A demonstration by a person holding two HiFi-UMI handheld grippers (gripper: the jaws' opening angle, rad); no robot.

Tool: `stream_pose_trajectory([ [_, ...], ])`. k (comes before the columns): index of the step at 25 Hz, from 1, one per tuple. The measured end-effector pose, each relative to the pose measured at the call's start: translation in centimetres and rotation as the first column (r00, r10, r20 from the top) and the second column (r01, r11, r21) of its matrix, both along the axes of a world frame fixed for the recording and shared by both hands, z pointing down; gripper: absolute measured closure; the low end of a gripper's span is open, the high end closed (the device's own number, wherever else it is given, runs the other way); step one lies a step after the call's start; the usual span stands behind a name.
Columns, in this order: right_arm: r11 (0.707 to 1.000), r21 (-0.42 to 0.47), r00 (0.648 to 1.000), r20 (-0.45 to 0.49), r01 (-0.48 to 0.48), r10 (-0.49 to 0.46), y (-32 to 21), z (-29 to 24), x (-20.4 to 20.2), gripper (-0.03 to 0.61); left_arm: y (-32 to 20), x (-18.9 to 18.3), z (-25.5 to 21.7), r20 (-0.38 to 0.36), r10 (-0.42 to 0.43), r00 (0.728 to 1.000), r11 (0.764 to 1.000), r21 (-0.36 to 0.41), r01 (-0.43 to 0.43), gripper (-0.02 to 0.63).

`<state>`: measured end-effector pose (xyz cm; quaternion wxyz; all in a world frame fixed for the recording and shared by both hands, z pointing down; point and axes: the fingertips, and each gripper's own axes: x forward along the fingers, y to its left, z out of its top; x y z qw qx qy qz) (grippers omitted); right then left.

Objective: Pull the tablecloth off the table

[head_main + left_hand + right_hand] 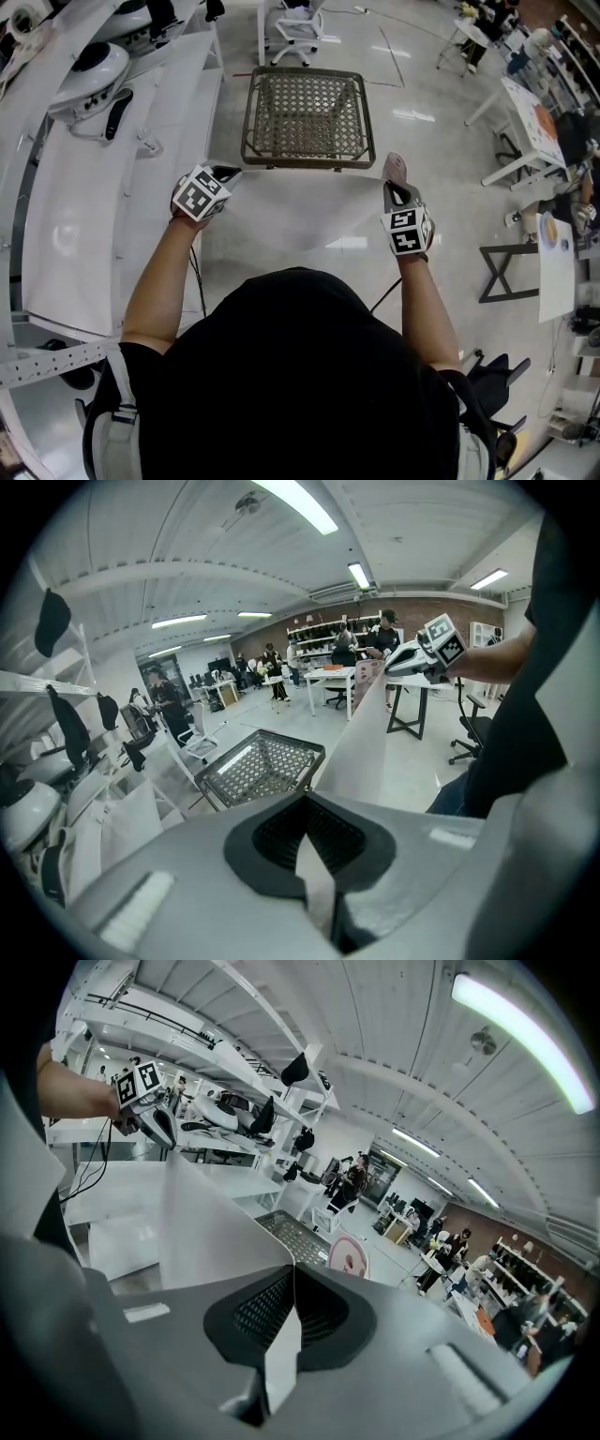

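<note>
A thin white tablecloth [305, 211] hangs stretched in the air between my two grippers, in front of the mesh-topped table [309, 117], whose top is bare. My left gripper [223, 175] is shut on one corner of the cloth and my right gripper [397, 187] on the other. In the left gripper view the cloth [375, 742] runs from the shut jaws toward the right gripper [417, 658], with the table [262, 766] beyond. In the right gripper view the cloth [216, 1222] leads to the left gripper [150, 1115]. A pink flap [396, 167] sticks up at the right jaws.
A long white bench [103, 216] with helmets and gear runs along my left. A white office chair [298, 28] stands behind the table. Desks [525, 112] and a black-framed table [553, 272] stand at the right. Polished floor lies around the table.
</note>
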<state>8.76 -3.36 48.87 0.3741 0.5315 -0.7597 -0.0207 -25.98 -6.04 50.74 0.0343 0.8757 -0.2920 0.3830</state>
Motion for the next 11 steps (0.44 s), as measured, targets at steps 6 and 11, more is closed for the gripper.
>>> stream_pose_trajectory([
  [6, 1.000, 0.001, 1.000, 0.000, -0.005, 0.005, -0.54, -0.15, -0.01, 0.546, -0.69, -0.07, -0.16, -0.009, -0.001, 1.000, 1.000, 0.002, 0.001, 0.612],
  [11, 1.000, 0.001, 1.000, 0.001, -0.009, 0.009, -0.70, -0.07, -0.14, 0.546, -1.02, -0.26, -0.15, -0.023, -0.005, 1.000, 1.000, 0.002, 0.005, 0.612],
])
